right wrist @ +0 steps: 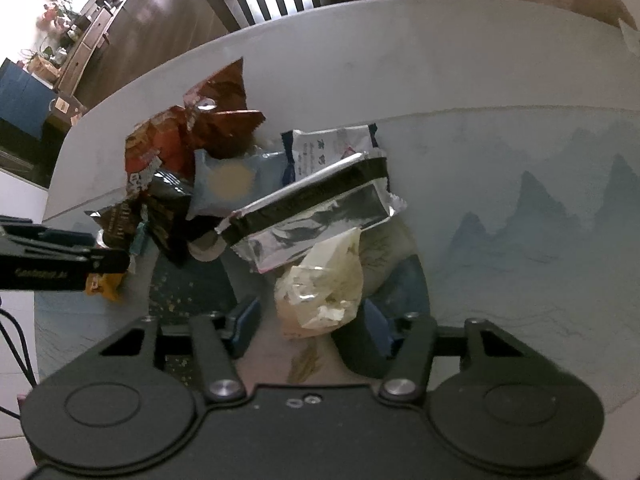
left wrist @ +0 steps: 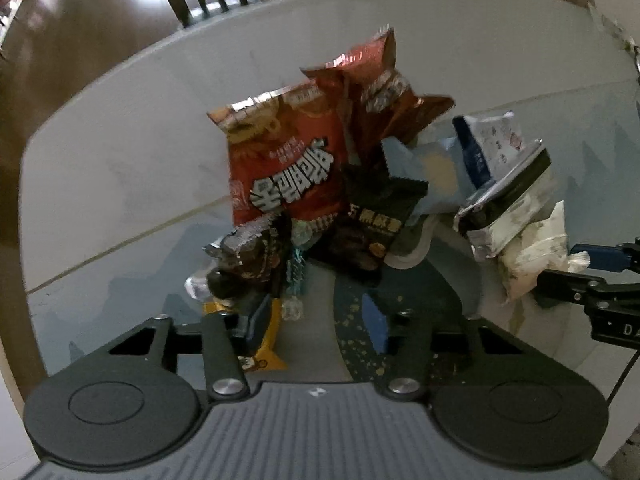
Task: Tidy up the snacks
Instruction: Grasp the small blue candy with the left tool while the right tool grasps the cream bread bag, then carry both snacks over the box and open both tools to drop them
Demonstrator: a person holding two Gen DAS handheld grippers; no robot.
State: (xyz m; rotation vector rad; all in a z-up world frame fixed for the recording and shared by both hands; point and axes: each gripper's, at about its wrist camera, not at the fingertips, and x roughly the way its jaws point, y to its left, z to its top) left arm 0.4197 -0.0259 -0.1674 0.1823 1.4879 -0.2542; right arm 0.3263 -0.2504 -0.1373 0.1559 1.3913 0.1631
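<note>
Both grippers down on the snack pile.
Left gripper (left wrist: pixel 316 316) straddles a yellow packet (left wrist: pixel 264 344), contact unclear; right gripper (right wrist: pixel 308 320) pinches the cream packet (right wrist: pixel 320 292), whose slick wrapper could slip; silver pouch (right wrist: pixel 316 220) at 12 o'clock may drag.

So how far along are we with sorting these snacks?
Nothing looks sorted yet: the packets still lie in one heap on the table, with the big red chip bag at the back. In hand: the left gripper straddles the heap's near edge, and the right gripper brackets a cream packet. Everything is left to do.
</note>
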